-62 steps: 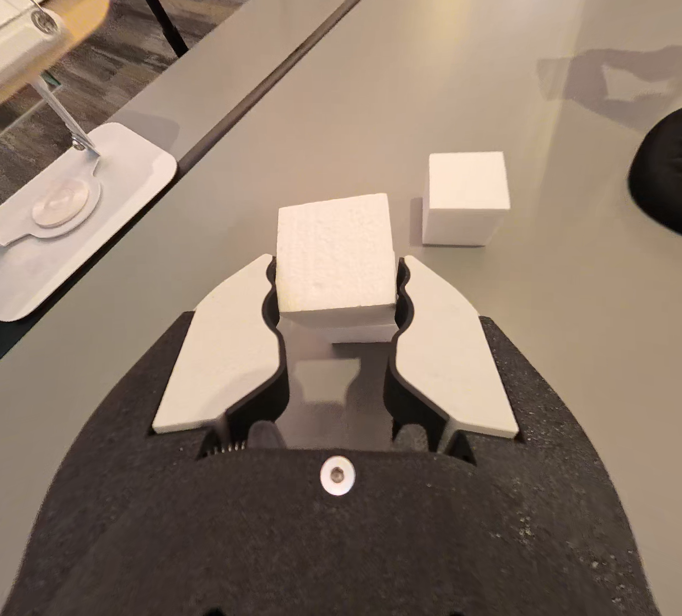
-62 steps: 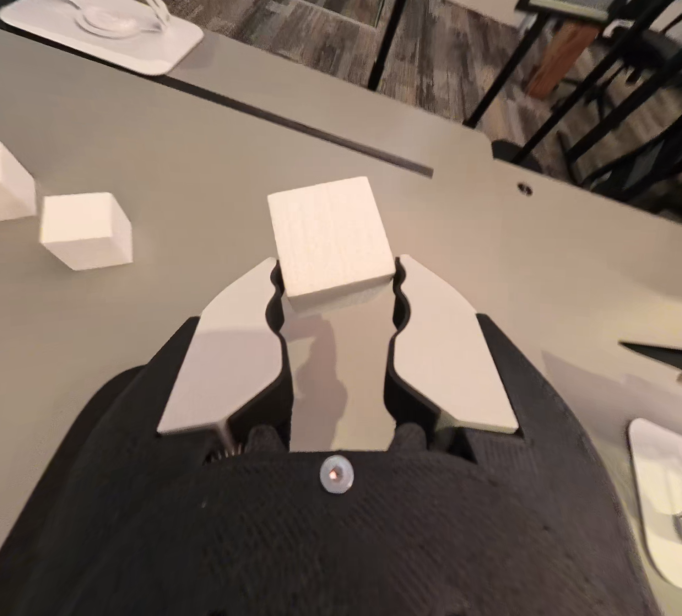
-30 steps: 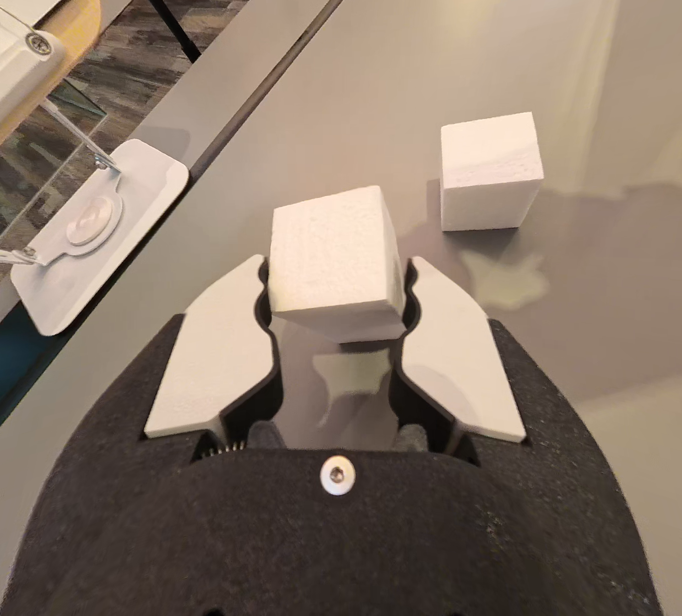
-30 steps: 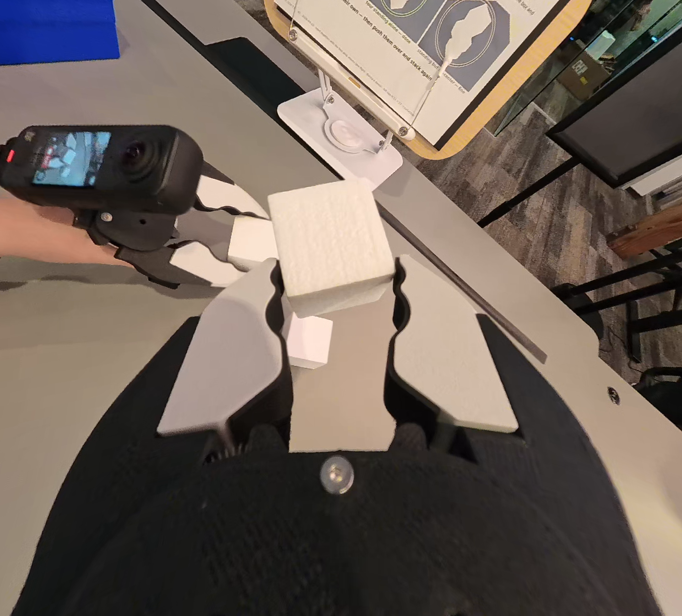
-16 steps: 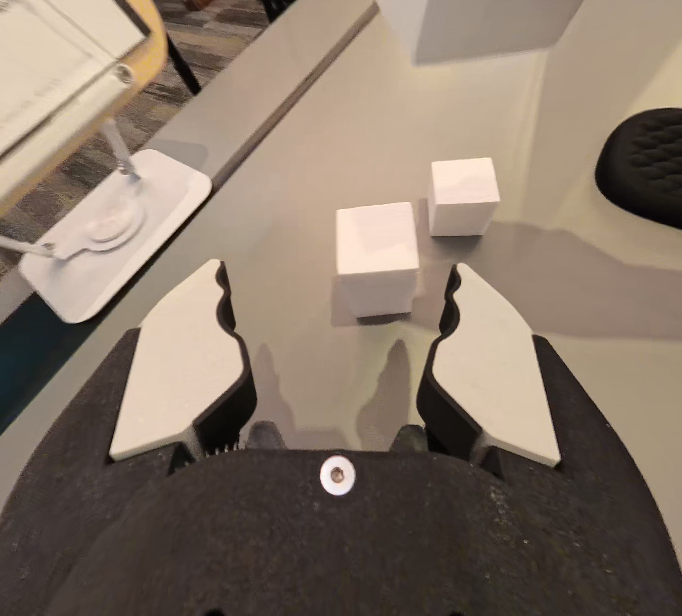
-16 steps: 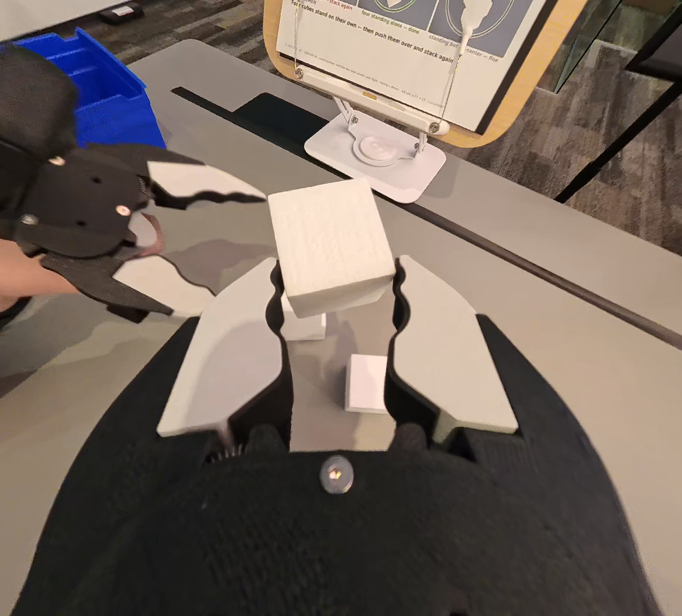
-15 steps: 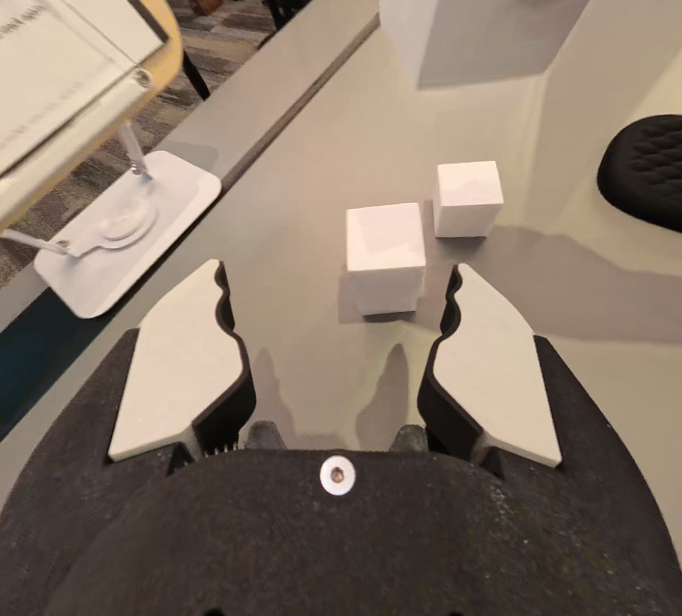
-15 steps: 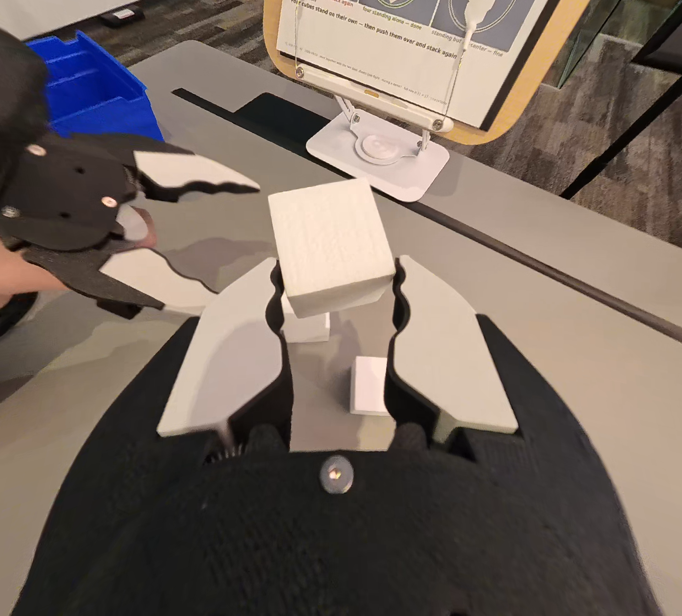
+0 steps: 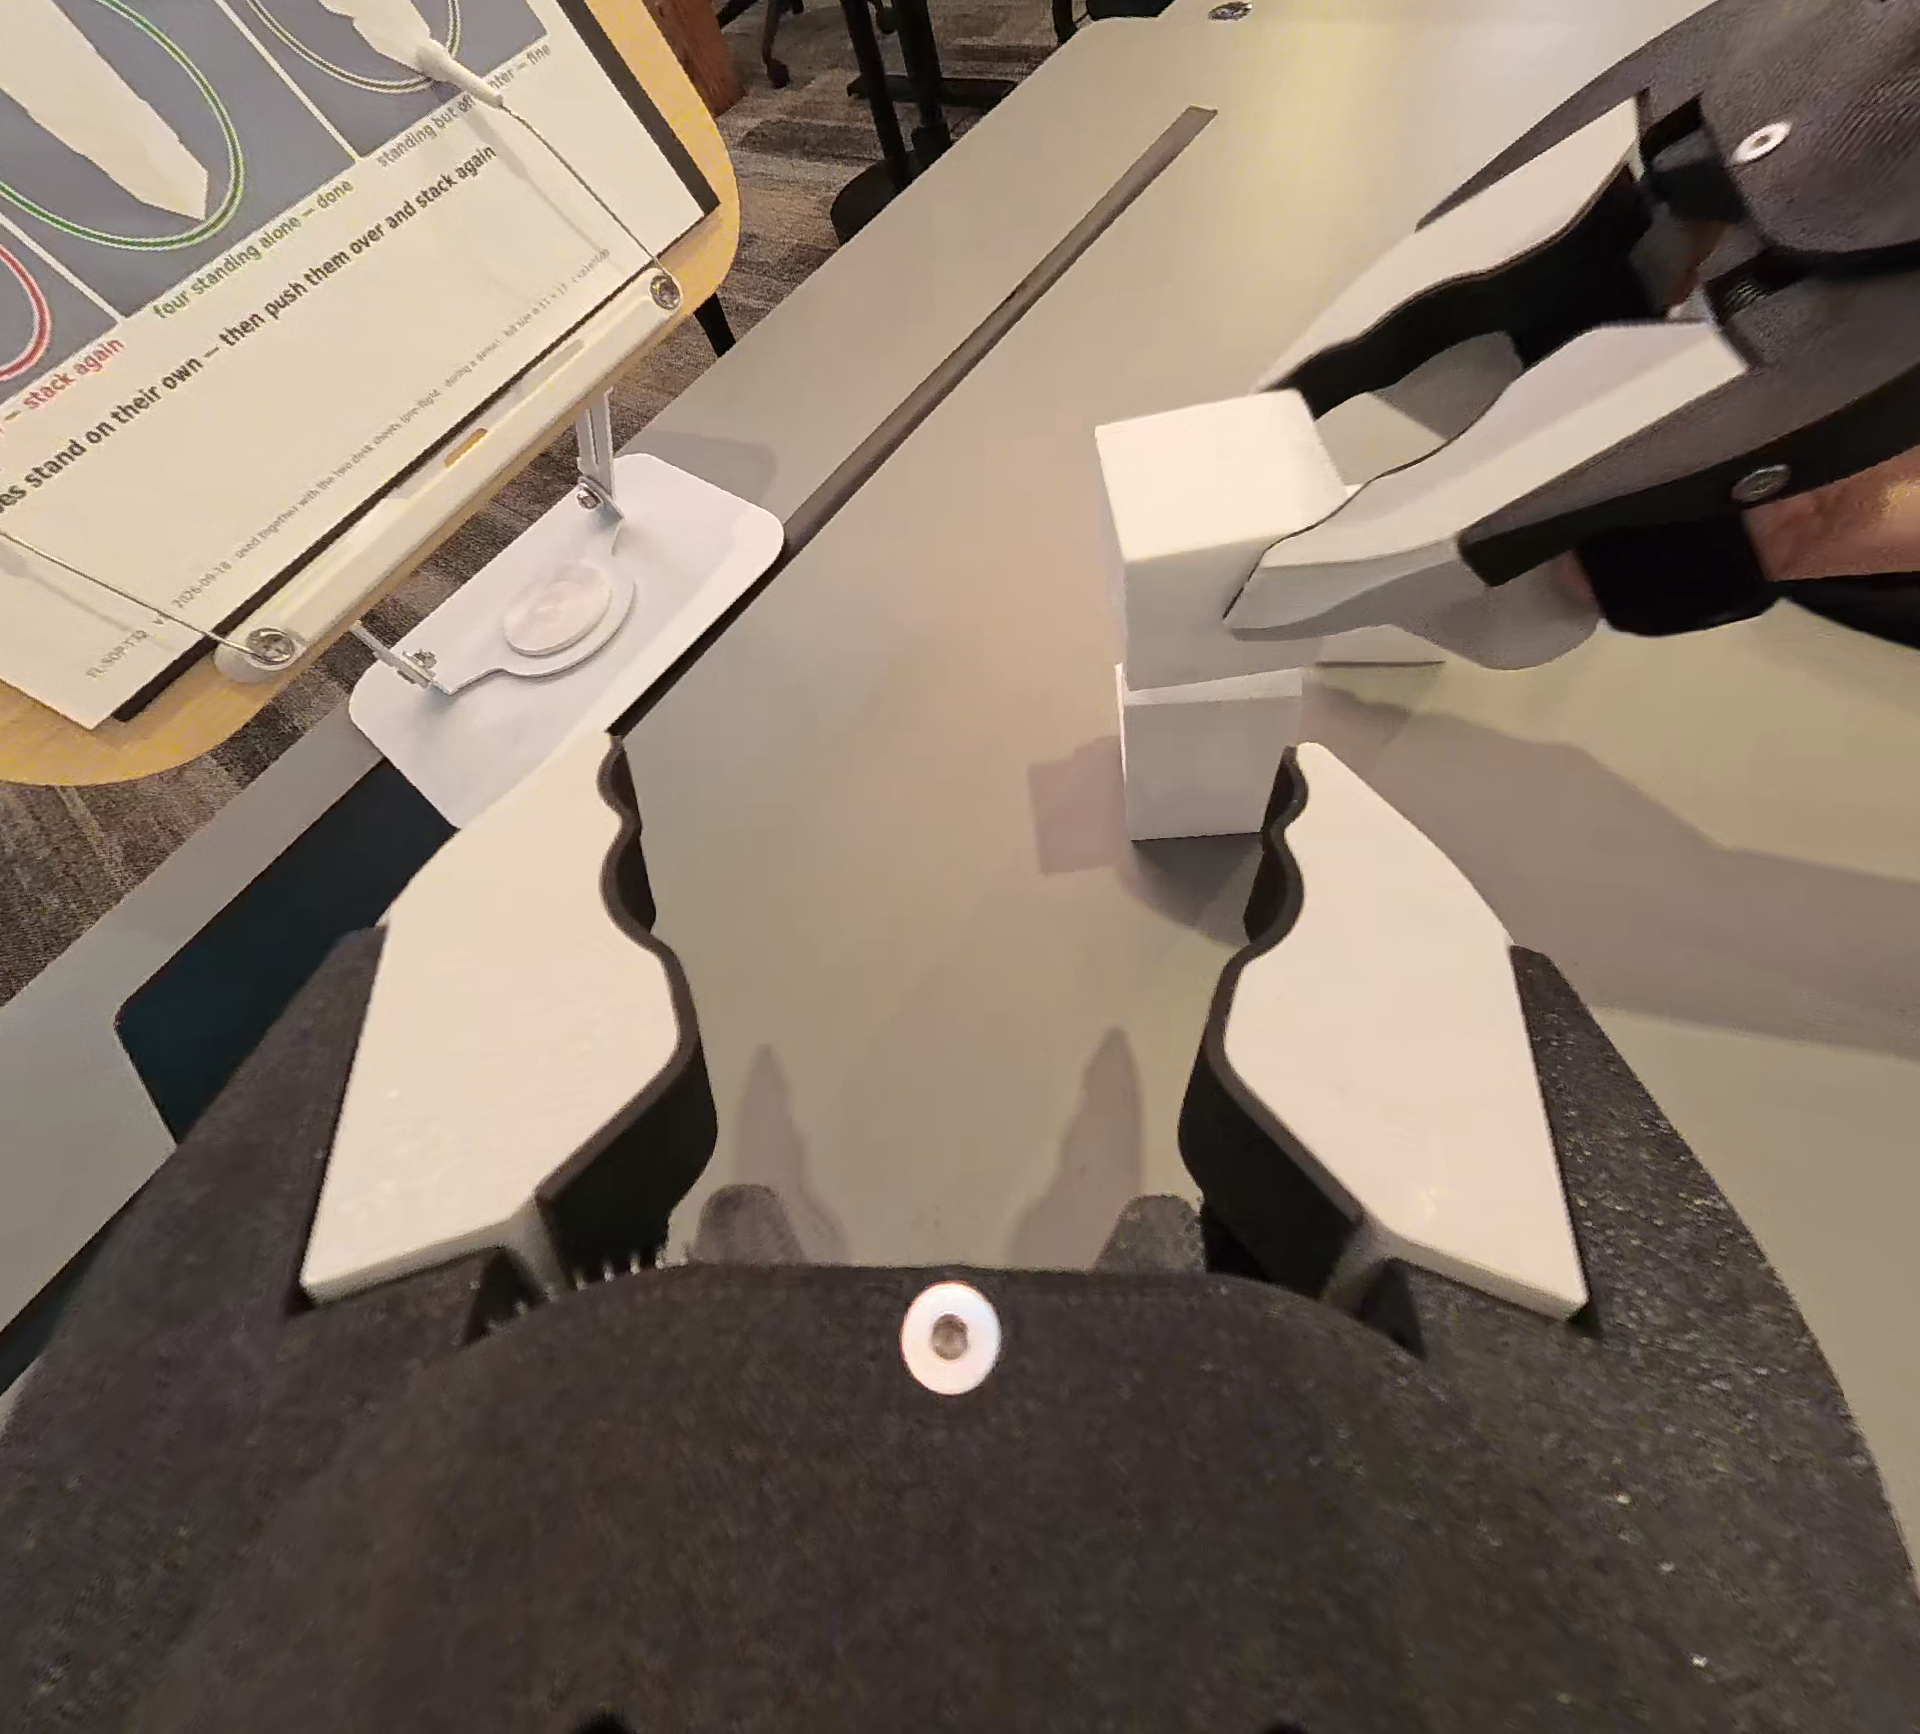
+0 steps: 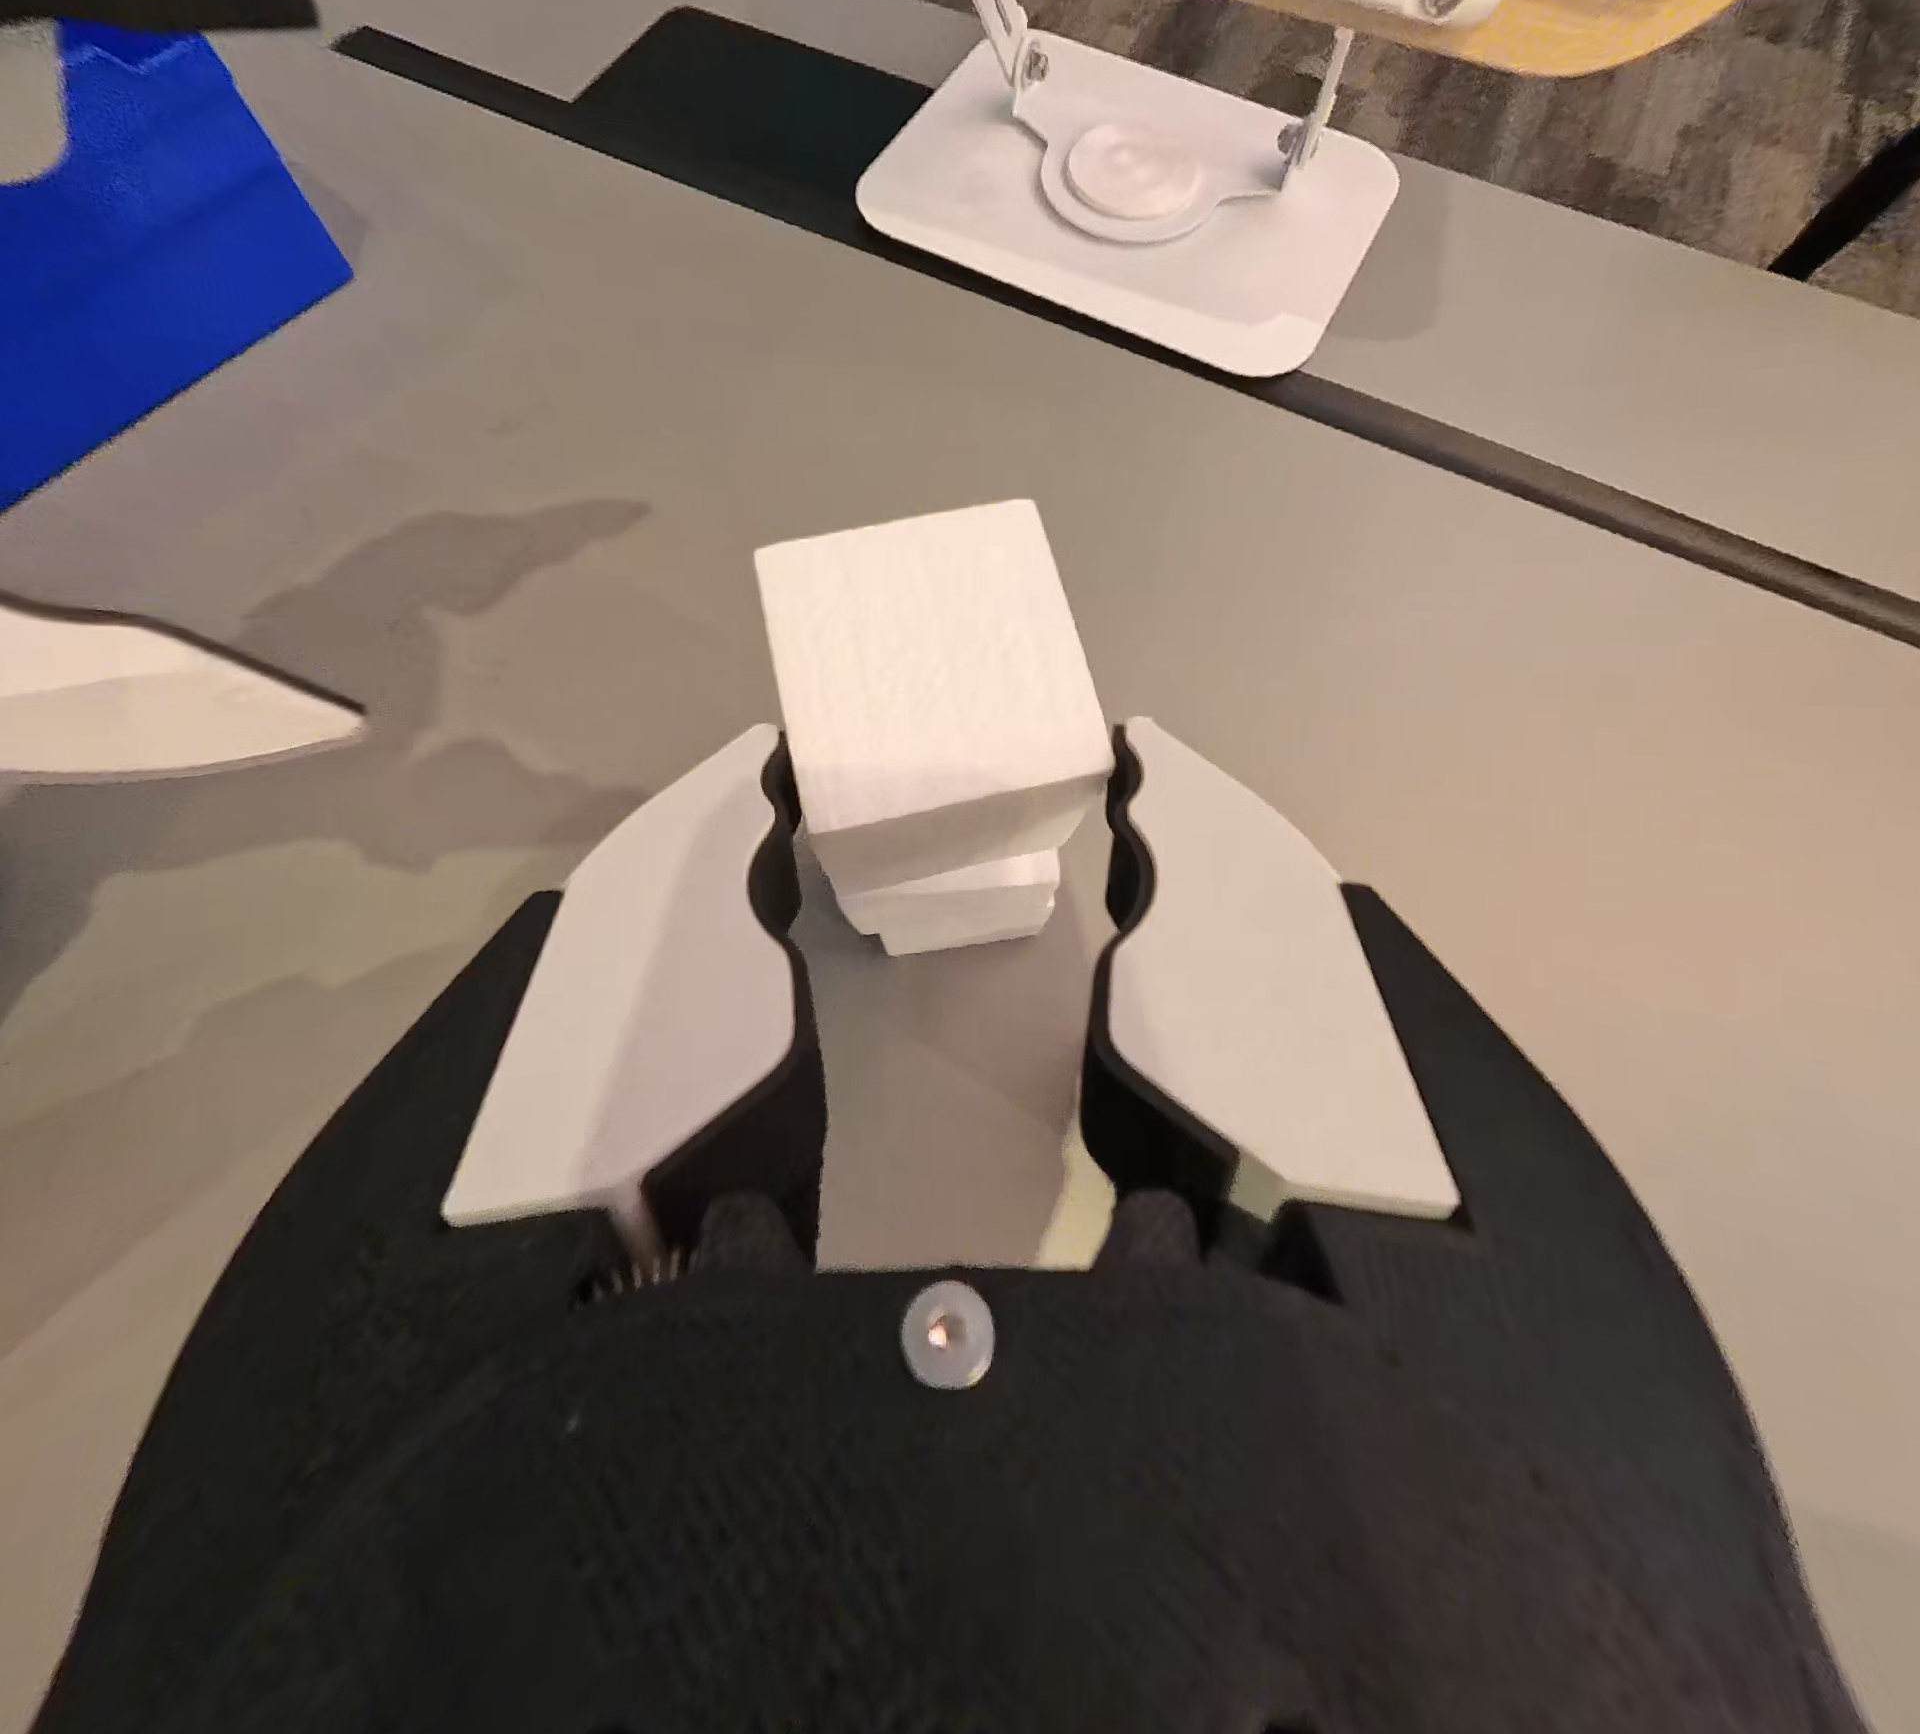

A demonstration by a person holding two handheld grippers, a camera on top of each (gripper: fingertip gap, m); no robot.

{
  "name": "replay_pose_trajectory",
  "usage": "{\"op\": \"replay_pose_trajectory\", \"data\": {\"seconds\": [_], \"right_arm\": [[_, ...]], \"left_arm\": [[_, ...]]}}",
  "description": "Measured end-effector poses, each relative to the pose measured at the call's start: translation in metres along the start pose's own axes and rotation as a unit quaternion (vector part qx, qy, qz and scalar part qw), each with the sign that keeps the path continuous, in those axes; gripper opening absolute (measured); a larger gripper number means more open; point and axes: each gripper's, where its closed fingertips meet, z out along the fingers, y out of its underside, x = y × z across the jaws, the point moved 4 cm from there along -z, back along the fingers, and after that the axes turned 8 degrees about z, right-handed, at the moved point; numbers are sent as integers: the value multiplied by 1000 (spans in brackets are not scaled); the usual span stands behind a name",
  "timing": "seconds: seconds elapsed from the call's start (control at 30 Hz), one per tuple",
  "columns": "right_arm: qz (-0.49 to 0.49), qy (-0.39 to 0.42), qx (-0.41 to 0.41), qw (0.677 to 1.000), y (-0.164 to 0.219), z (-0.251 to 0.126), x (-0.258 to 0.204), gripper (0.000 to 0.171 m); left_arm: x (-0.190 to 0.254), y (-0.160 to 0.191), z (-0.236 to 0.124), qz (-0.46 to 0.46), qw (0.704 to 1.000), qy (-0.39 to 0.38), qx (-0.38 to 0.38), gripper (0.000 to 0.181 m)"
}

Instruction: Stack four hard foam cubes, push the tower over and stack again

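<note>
Between right claw [image 10: 945,775] tips: top cube [image 10: 920,661] gripped, seating it on lower cube [image 9: 1205,759] | left claw [image 9: 951,837] wide open, empty, clear of stack

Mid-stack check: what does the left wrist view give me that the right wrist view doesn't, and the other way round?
Only the left wrist view: the right tool from the side, shut on the upper cube, with the printed sheet of the instruction board and chairs beyond the table. Its own left tool is open and empty.

Only the right wrist view: the blue bin at the left, and a look straight down the stack, where the upper cube sits slightly askew over the lower cube.

Both: the two stacked cubes, the board's white stand base and the grey table.
</note>
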Motion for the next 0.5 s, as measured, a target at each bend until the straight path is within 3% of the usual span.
{"op": "replay_pose_trajectory", "data": {"seconds": [0.5], "right_arm": [[3, 9, -22, 1000, 9, 9, -2, 64]], "left_arm": [[6, 2, 10, 12, 1000, -2, -18, 112]]}}
